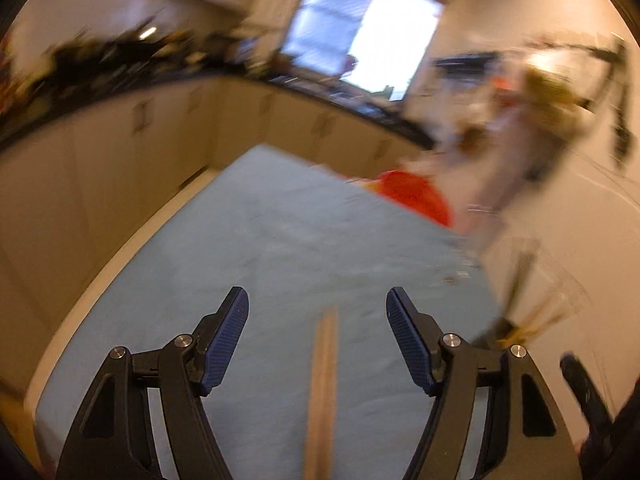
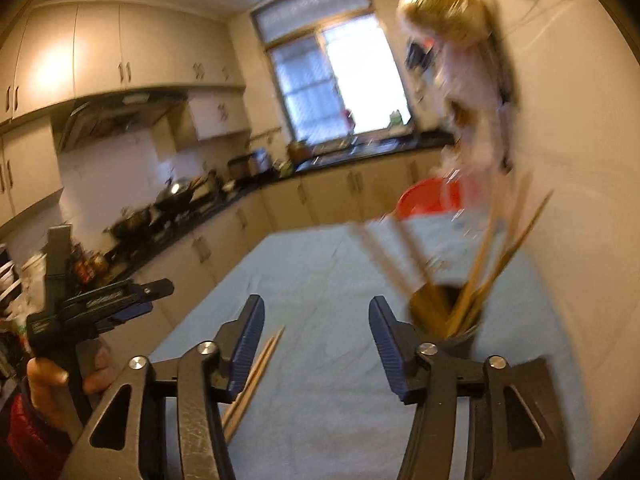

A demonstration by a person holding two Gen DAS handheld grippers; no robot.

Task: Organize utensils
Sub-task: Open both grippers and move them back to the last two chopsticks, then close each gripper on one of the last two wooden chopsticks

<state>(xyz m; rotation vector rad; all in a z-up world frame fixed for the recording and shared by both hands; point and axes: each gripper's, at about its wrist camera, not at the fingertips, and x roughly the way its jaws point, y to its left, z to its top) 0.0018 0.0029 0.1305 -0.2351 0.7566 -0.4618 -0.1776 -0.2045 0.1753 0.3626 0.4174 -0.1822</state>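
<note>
Gaping empty, both grippers frame chopsticks; only right wrist shows the holder.

Chopsticks lie on the table, left of the holder.

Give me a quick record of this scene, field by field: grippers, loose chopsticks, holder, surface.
left gripper: open, empty
right gripper: open, empty
loose chopsticks: pair lying flat on the cloth, below the left gripper's open jaws
holder: dark cup, upright, with several chopsticks standing in it
surface: light blue cloth
background: red basin at far table end
</note>
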